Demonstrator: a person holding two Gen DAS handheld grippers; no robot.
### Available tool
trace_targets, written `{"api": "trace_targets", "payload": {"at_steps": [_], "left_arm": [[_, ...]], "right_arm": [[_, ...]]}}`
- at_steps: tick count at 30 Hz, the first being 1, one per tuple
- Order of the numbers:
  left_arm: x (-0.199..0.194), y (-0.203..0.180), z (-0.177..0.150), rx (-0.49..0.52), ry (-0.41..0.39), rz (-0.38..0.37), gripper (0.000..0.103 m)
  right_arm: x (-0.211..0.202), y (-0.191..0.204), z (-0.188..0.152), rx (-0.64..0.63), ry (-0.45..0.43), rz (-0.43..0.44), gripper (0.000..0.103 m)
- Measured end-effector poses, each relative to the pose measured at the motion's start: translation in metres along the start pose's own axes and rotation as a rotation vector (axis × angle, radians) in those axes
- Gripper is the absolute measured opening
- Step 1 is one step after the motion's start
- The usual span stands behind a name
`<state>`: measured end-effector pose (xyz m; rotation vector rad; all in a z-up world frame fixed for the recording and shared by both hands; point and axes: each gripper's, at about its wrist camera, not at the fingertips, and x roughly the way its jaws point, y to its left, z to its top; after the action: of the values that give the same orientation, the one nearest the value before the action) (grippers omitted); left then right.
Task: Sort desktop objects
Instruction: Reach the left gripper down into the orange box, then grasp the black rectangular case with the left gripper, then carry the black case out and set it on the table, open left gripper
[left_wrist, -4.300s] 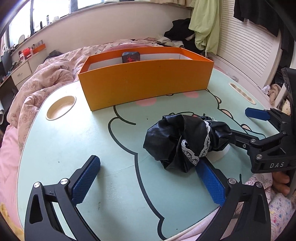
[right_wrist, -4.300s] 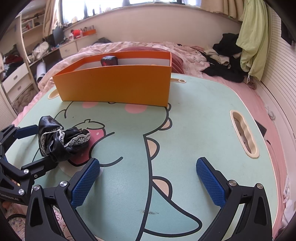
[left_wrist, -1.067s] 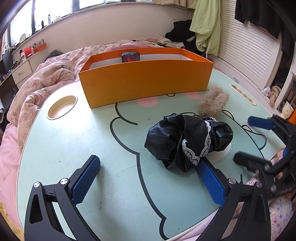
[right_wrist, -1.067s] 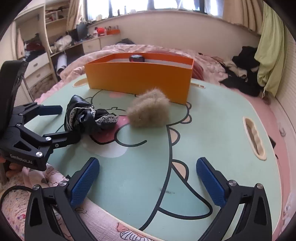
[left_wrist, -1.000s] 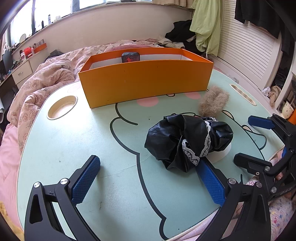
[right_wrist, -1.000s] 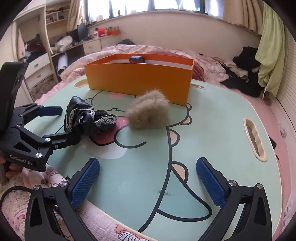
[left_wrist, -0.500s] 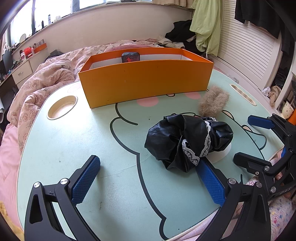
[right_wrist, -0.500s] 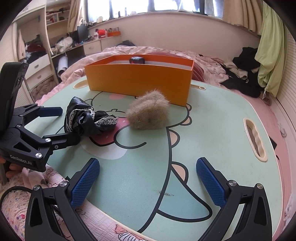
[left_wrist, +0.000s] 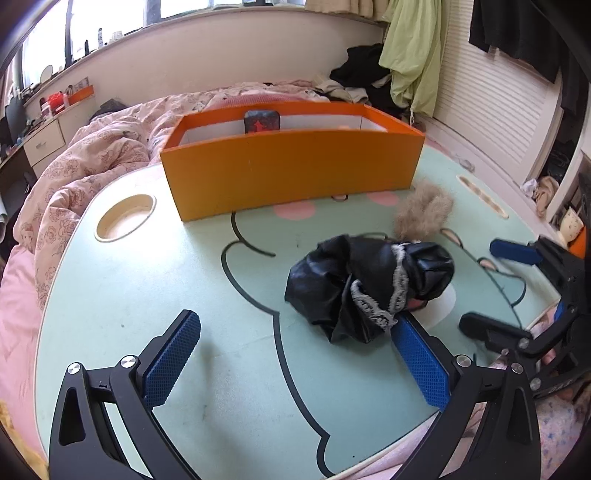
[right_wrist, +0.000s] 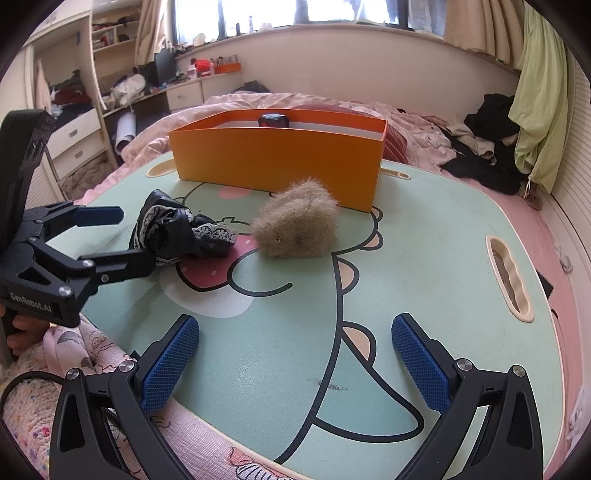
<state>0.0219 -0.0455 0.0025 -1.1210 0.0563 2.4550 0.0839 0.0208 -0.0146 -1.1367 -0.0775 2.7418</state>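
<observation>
A box (right_wrist: 277, 162) is standing at the far side of the table (right_wrist: 424, 258), with a small object (right_wrist: 272, 120) sitting inside against its far wall. Near of the box's right end a furry bundle (right_wrist: 295, 228) is lying, and a crumpled cloth (right_wrist: 177, 230) is lying just left of it.

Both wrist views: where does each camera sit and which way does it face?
Left wrist: low at the table's near edge, facing the black bundle and orange box; own open fingers show, right gripper alongside.
Right wrist: same near edge, facing the furry lump; left gripper beside the bundle.
Shared: box, bundle, lump.
</observation>
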Motion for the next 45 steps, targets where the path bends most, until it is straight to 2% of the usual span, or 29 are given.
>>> {"api": "trace_targets", "payload": {"at_steps": [6,8,13,17,20,26,27,29,32,34,35,39,45], "left_arm": [[-0.028,0.007,0.032,-0.077,-0.076,-0.153,0.103],[-0.037,0.008,0.047,-0.07,-0.108,-0.14,0.103],[-0.044,0.018,0.087,-0.05,-0.155,-0.041,0.103],[-0.021,0.034,0.125,-0.062,-0.108,0.005,0.103],[0.009,0.041,0.154,-0.078,-0.039,0.093,0.103],[0.081,0.031,0.193,-0.017,0.093,0.138,0.103],[0.091,0.029,0.196,-0.01,0.114,0.148,0.101],[0.111,0.029,0.198,-0.011,0.168,0.166,0.091],[0.133,0.033,0.195,-0.034,0.256,0.168,0.071],[0.139,0.035,0.191,-0.052,0.273,0.148,0.044],[0.14,0.036,0.19,-0.06,0.271,0.126,0.041],[0.122,0.04,0.187,-0.073,0.201,0.106,0.04],[0.041,0.037,0.186,-0.082,0.019,-0.039,0.04]], "right_arm": [[0.0,0.0,0.0,0.0,-0.001,0.001,0.103],[0.0,0.0,0.0,-0.001,-0.002,0.002,0.103],[0.0,0.0,0.0,-0.001,-0.003,0.003,0.103],[0.0,0.0,0.0,-0.002,-0.003,0.004,0.103],[-0.001,0.0,0.001,-0.002,-0.003,0.004,0.103],[-0.001,0.0,0.0,-0.003,-0.007,0.006,0.103],[0.0,0.001,0.0,-0.003,-0.008,0.005,0.103],[0.0,0.0,0.0,-0.004,-0.008,0.006,0.103],[0.002,0.0,-0.001,-0.003,-0.01,0.007,0.103],[0.004,0.0,-0.001,-0.003,-0.01,0.008,0.103],[0.003,0.0,-0.001,-0.004,-0.01,0.008,0.103],[0.003,0.0,-0.001,-0.004,-0.011,0.01,0.103],[0.001,0.001,-0.001,-0.004,-0.011,0.01,0.103]]}}
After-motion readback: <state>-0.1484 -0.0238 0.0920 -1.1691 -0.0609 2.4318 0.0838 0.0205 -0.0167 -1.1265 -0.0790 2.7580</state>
